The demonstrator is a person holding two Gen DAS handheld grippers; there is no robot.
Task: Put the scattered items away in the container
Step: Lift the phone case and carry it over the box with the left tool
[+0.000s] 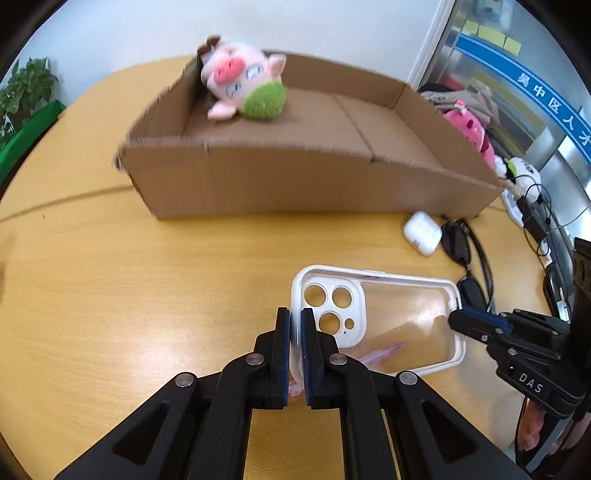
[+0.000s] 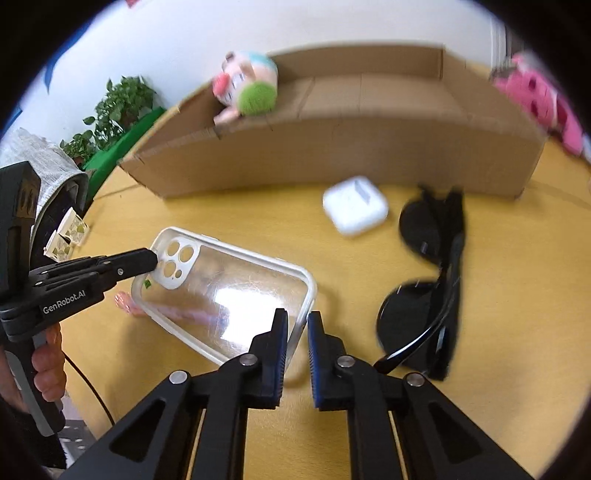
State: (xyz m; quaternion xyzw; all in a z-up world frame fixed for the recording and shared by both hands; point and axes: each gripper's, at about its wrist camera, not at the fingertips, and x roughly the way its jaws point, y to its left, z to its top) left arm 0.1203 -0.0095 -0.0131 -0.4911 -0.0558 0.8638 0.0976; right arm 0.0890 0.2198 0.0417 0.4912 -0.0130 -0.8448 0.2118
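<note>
Bright, even indoor light. Motion blur on far box and toys. Glare on phone case. Strong fisheye bending; black vignette corners.

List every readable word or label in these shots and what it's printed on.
"GenRobot.AI": side of the left gripper.
"DAS": side of the right gripper.
Chinese characters, "中区人" legible: blue banner on the glass door.
Yellow sticky notes above it: nothing readable.
</note>
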